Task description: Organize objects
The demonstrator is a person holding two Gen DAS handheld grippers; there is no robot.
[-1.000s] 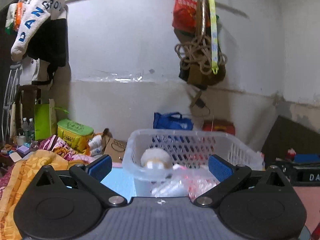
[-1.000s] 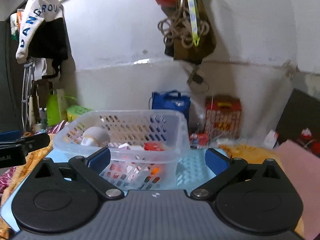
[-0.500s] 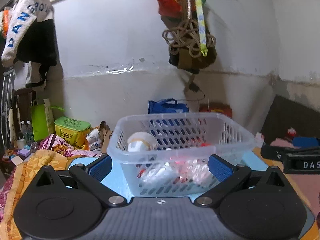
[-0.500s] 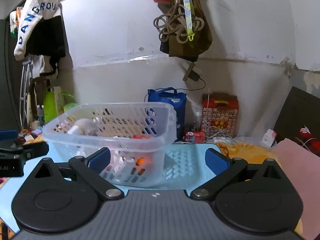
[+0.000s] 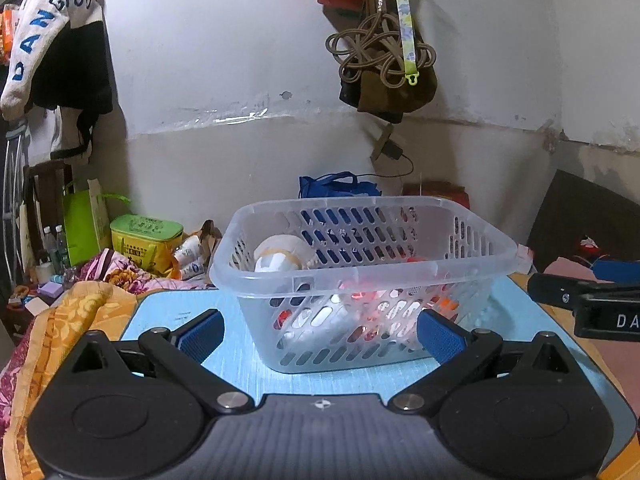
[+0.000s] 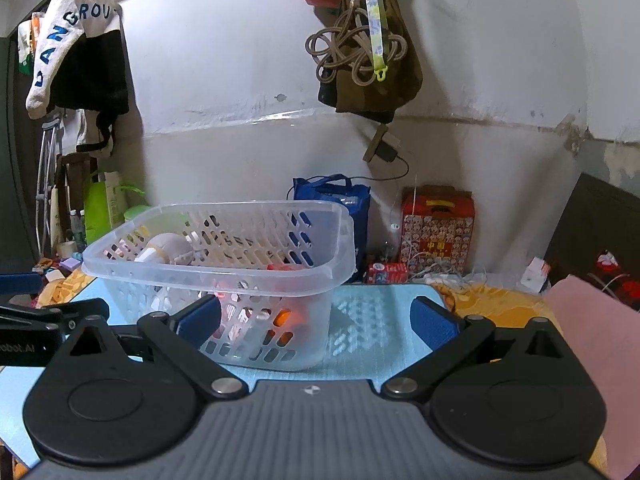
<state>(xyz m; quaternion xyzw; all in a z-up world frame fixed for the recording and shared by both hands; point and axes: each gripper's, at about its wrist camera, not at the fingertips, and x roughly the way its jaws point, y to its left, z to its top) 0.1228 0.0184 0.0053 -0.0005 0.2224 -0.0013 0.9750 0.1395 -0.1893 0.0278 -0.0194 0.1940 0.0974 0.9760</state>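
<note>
Left wrist view, nearest first: my left gripper (image 5: 320, 330) has its blue pads spread wide with nothing between them, held low over the blue mat (image 5: 240, 368). Directly ahead of those pads stands the clear plastic basket (image 5: 360, 276), resting on the mat and apart from both fingers. Inside it, toward its far left, lies a white rounded object (image 5: 280, 258); small red and orange items (image 5: 376, 300) sit on its floor, too blurred through the slots to identify. Compared with a second ago, the basket now shows its whole front wall and base, so I have drawn this tool back from it. To my right, the other tool's black arm is visible at the frame edge. In the right wrist view, my right gripper (image 6: 316, 316) is likewise spread and empty; the basket (image 6: 224, 280) stands ahead and to its left, with the left pad overlapping the basket's near wall in the picture, contact not confirmable. This tool has also retreated. Beyond the mat, against the wall, stand a blue bag (image 6: 336, 200) and a red box (image 6: 438, 228). Judgement: no loose item remains visible on the mat, so collection appears largely complete.
</note>
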